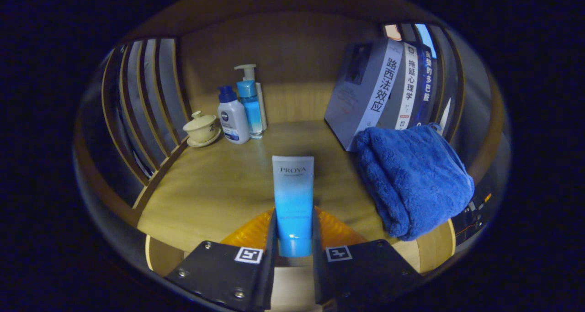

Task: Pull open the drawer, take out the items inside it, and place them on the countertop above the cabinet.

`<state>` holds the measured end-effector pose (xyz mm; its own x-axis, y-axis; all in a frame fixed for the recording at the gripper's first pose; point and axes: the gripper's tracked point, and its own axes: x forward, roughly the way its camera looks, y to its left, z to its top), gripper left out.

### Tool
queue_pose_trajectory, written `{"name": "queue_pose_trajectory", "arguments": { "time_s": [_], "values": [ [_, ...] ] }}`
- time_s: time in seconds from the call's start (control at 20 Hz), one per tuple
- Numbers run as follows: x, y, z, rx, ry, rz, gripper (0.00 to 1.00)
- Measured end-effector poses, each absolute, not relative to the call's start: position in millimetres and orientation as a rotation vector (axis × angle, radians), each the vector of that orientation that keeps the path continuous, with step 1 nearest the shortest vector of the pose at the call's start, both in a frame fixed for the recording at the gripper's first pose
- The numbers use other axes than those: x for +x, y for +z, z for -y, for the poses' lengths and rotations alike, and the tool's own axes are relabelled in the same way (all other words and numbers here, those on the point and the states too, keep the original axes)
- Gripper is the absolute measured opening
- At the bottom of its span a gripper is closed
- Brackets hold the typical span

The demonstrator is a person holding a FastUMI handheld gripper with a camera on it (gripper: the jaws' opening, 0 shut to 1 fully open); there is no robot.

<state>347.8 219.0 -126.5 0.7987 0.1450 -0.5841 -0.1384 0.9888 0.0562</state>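
Gripping one tube (293, 198), the gripper (293, 239) faces two bottles (233, 119) (plus three books (388, 90)).

Titled books (388, 88) stand beyond the hand-held gripper (294, 220) clamping a lettered tube (293, 188).

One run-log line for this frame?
gripper: shut on tube | tube: upright over countertop | towel: right of tube | bottles: beyond, by back wall

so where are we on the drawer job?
Done: blue towel already lies on the countertop, though whether it came from the drawer can't be told. In hand: gripper shut on the blue tube, over the countertop, not yet released. Left: set it down; drawer contents unknown.
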Motion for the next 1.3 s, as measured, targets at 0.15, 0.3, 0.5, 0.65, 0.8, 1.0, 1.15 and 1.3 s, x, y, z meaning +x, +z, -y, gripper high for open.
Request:
{"name": "queue_pose_trajectory", "arguments": {
  "time_s": [0.15, 0.3, 0.5, 0.65, 0.8, 1.0, 1.15, 1.3],
  "values": [
    [355, -128, -224, 0.01, 0.167, -0.598, 0.36],
    [362, -126, -226, 0.01, 0.173, -0.569, 0.36],
    [363, -126, -227, -0.011, 0.174, -0.549, 0.42],
    [358, -107, -224, -0.008, 0.171, -0.499, 0.5],
    [346, -87, -217, -0.02, 0.16, -0.437, 0.75],
    [312, -56, -213, -0.026, 0.166, -0.325, 0.98],
    [282, -32, -210, 0.002, 0.164, -0.244, 0.97],
    [253, -9, -204, 0.0, 0.144, -0.179, 0.97]
  ]
}}
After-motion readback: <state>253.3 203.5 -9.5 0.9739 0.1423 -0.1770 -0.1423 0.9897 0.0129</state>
